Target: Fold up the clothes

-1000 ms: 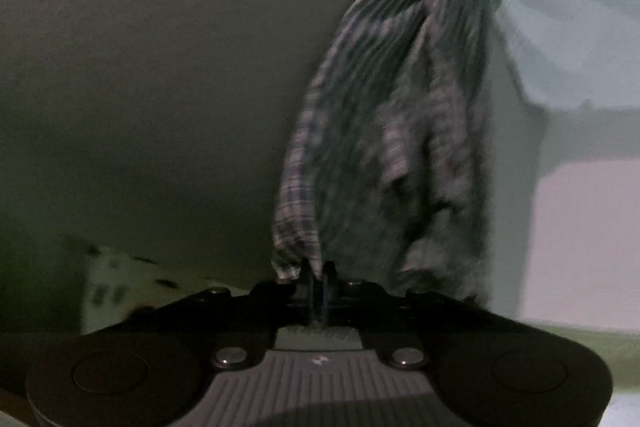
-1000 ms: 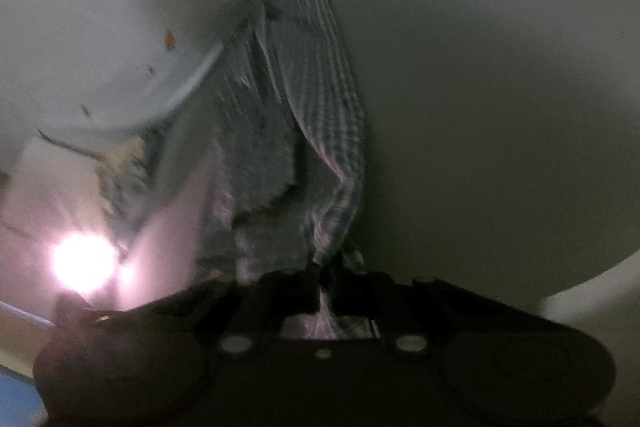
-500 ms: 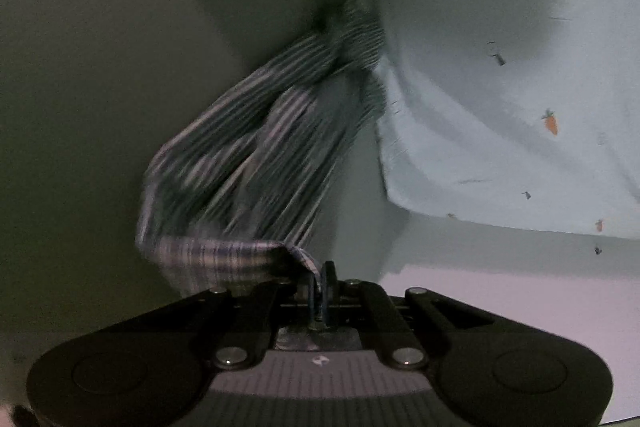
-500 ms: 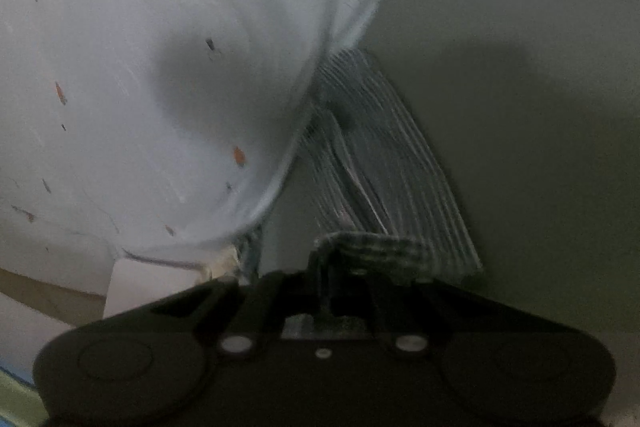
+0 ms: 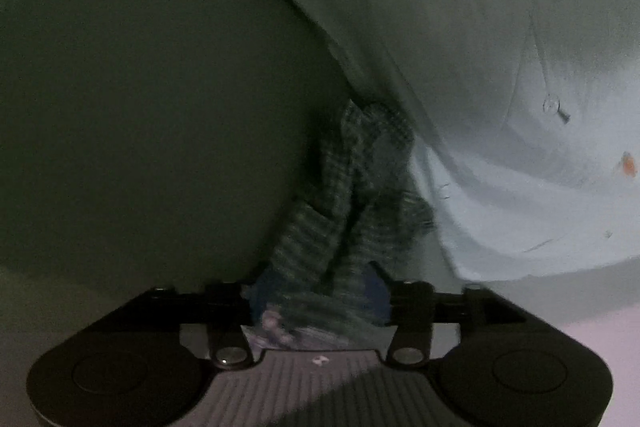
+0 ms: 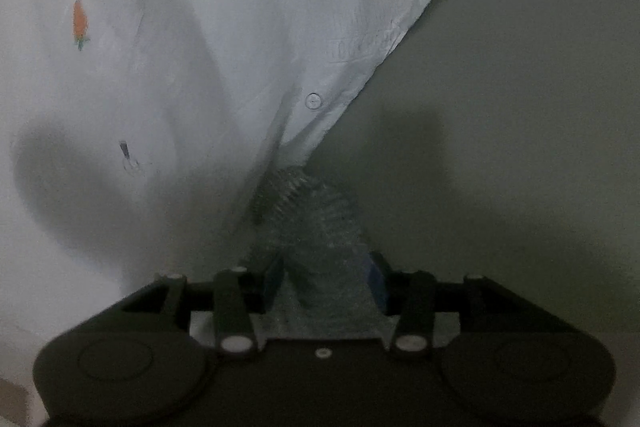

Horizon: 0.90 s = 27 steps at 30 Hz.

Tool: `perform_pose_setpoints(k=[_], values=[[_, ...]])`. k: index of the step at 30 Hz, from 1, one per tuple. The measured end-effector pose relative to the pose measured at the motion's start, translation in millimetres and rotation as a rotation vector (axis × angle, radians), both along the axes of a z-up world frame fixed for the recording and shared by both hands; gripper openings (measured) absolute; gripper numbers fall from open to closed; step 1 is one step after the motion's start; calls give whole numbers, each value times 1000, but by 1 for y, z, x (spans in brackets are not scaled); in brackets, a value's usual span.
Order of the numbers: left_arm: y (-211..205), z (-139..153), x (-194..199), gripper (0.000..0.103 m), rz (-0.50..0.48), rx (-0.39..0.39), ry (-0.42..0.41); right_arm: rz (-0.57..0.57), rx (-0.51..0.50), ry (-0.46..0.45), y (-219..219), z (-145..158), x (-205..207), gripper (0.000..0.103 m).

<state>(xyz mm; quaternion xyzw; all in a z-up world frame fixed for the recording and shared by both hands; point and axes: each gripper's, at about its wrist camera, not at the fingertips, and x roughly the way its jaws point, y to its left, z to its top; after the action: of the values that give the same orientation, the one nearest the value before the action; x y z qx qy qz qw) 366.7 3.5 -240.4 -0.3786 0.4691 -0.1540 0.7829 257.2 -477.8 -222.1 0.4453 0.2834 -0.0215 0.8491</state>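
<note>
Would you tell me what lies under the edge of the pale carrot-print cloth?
The checked garment runs under the carrot-print cloth; its far end is covered. Its near end bunches between both open grippers.

Woven checked cloth garment (image 5: 352,203), crumpled, lies beside a smooth pale carrot-print sheet (image 5: 500,75) on a matt grey surface (image 5: 152,99).

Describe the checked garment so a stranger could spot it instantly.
Start at the big pale carrot-print sheet. Along its edge, against the grey-green surface, lies the bunched checked garment, running down into each gripper. It is the only dark, gridded fabric.
</note>
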Motion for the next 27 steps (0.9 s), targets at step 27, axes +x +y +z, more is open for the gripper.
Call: perform_pose_setpoints(k=[27], values=[[-92,-2,-88,69,-234,469,-127,548,-520,175,102,-25,-75,28]])
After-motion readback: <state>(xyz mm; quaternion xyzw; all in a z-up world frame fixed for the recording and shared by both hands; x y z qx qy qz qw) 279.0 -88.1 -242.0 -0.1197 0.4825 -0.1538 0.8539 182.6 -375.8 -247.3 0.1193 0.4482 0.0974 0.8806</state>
